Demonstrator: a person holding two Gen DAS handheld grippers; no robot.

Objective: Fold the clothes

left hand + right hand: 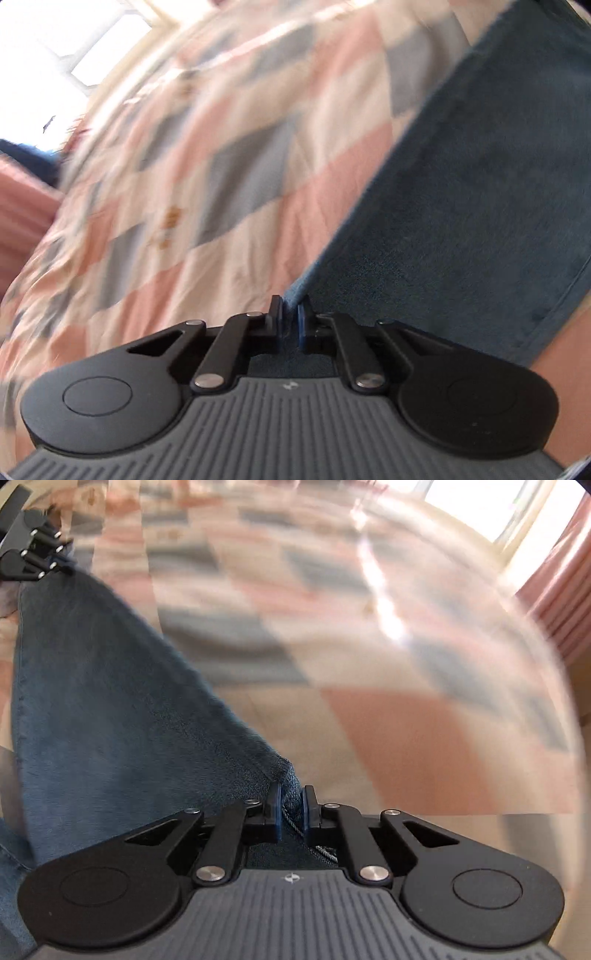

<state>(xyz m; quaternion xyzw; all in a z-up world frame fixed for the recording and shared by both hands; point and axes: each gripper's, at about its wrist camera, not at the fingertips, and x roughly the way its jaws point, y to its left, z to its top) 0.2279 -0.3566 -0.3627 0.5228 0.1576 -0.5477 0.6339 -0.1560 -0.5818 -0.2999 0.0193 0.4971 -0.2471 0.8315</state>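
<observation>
Blue jeans in hand-held gripper, probably

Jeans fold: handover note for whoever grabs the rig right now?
Left tongs: shut on an edge of the jeans.
Right tongs: shut on a seamed edge of the same jeans.
The denim is stretched between the two tongs above the checked bedspread; both views are motion-blurred.
Done: both grips are set.
Left: no finished fold is visible; probably lay the jeans down and fold them.
</observation>
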